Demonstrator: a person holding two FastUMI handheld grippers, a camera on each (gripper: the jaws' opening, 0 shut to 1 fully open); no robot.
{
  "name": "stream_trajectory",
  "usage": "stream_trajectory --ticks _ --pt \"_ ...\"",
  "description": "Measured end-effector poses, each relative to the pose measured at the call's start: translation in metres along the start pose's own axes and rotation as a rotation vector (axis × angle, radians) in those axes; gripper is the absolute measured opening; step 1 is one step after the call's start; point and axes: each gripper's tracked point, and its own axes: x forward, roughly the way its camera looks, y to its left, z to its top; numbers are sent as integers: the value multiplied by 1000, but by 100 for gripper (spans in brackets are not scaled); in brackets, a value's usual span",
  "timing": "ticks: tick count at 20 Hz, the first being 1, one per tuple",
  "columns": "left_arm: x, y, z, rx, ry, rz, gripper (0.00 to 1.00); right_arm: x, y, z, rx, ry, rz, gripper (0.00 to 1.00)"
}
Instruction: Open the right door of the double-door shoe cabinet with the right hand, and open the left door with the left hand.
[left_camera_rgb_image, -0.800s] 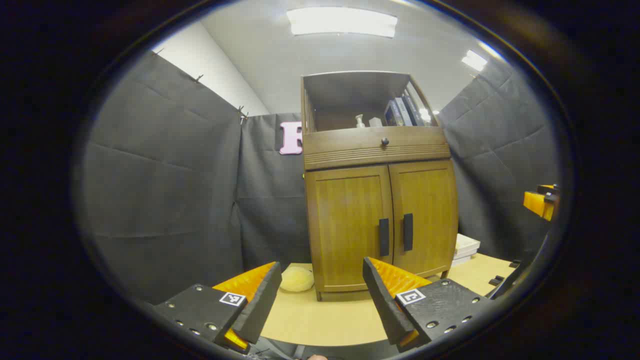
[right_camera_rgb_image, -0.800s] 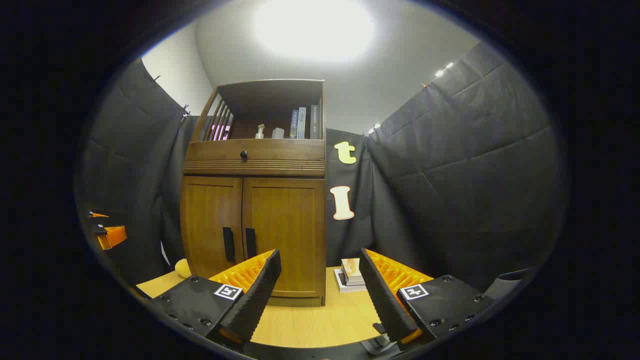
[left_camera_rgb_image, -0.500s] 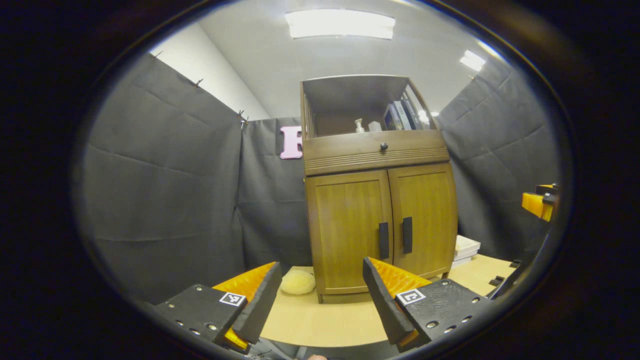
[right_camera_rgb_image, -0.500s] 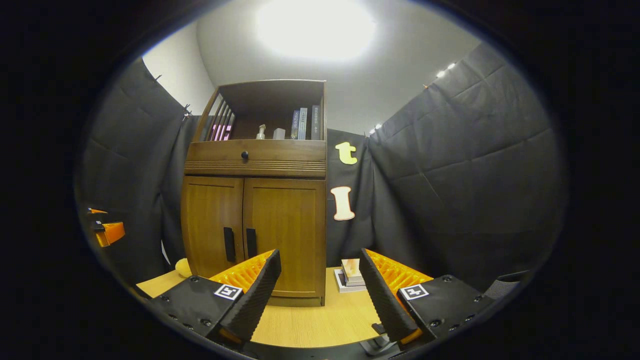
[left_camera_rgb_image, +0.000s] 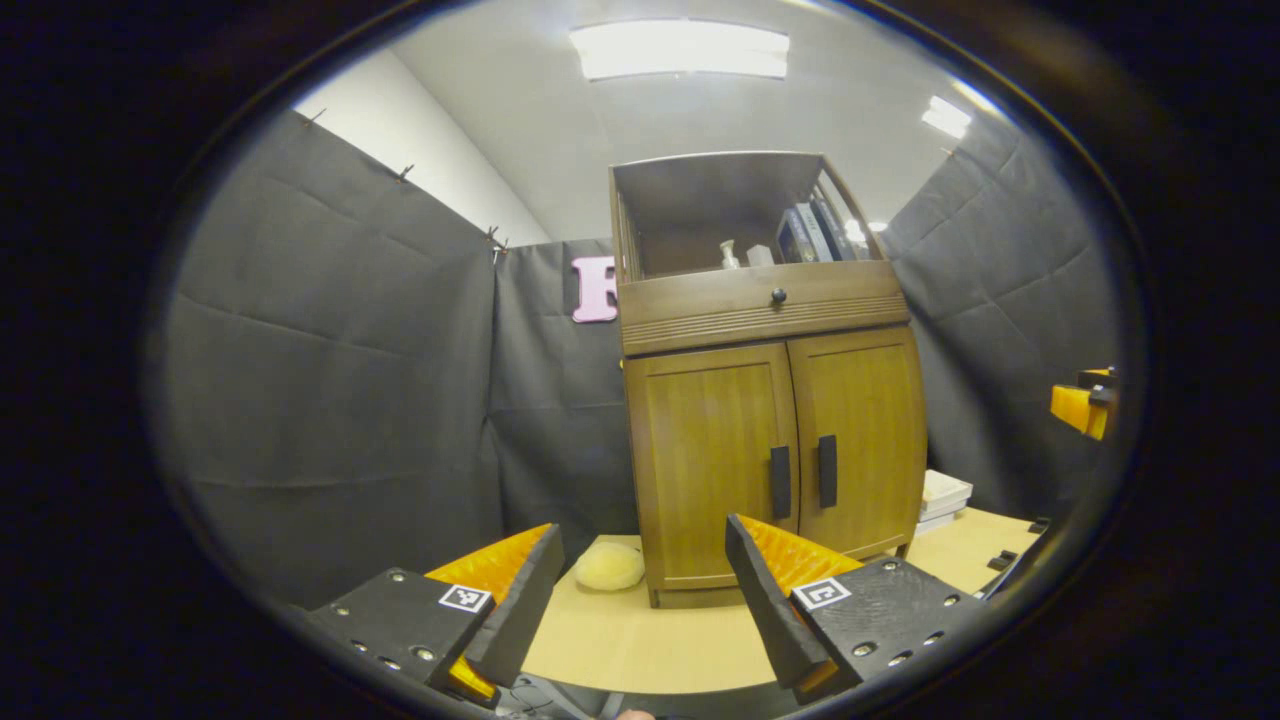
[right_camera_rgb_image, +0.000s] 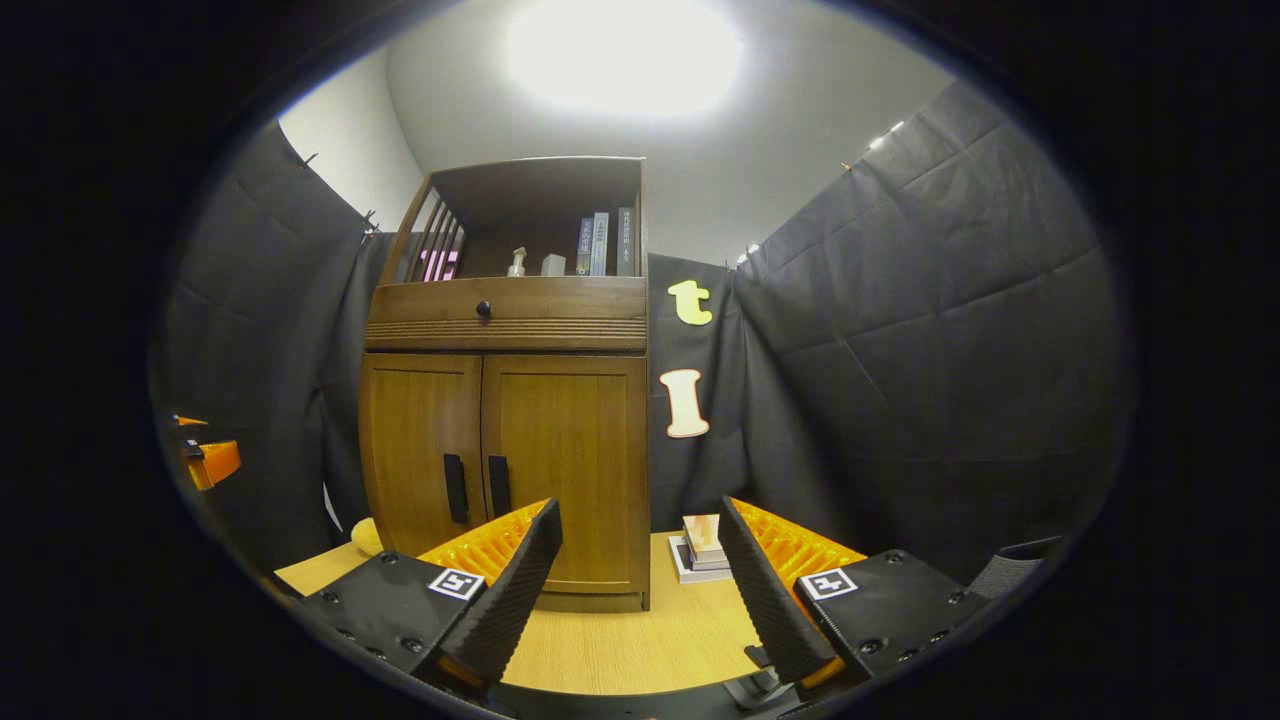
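Note:
A brown wooden shoe cabinet (left_camera_rgb_image: 770, 440) (right_camera_rgb_image: 505, 450) stands on a light wooden table, both doors closed. In the left gripper view the left door (left_camera_rgb_image: 710, 465) and right door (left_camera_rgb_image: 865, 440) each carry a dark vertical handle (left_camera_rgb_image: 780, 482) (left_camera_rgb_image: 827, 470) at the middle seam. In the right gripper view the left door (right_camera_rgb_image: 415, 450), right door (right_camera_rgb_image: 570, 460) and their handles (right_camera_rgb_image: 455, 488) (right_camera_rgb_image: 499, 486) show too. My left gripper (left_camera_rgb_image: 640, 590) is open, well short of the cabinet. My right gripper (right_camera_rgb_image: 640, 580) is open, also at a distance. Each gripper appears at the edge of the other's view (left_camera_rgb_image: 1085, 405) (right_camera_rgb_image: 205, 460).
A drawer with a round knob (left_camera_rgb_image: 778, 295) and an open shelf with books and a bottle top the doors. A pale yellow soft ball (left_camera_rgb_image: 610, 566) lies left of the cabinet. A stack of books (right_camera_rgb_image: 700, 545) lies to its right. Black cloth walls enclose the booth.
In the left gripper view the cabinet has shifted slightly right and down. The right gripper view has barely changed. Both grippers stay open.

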Motion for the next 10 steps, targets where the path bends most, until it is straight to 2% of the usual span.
stream_trajectory --ticks 5,10 --pt "-1 -1 2 12 6 31 95 10 -6 -7 6 7 36 99" --pt "-7 -11 -1 19 9 60 95 36 5 -15 45 17 108 99"
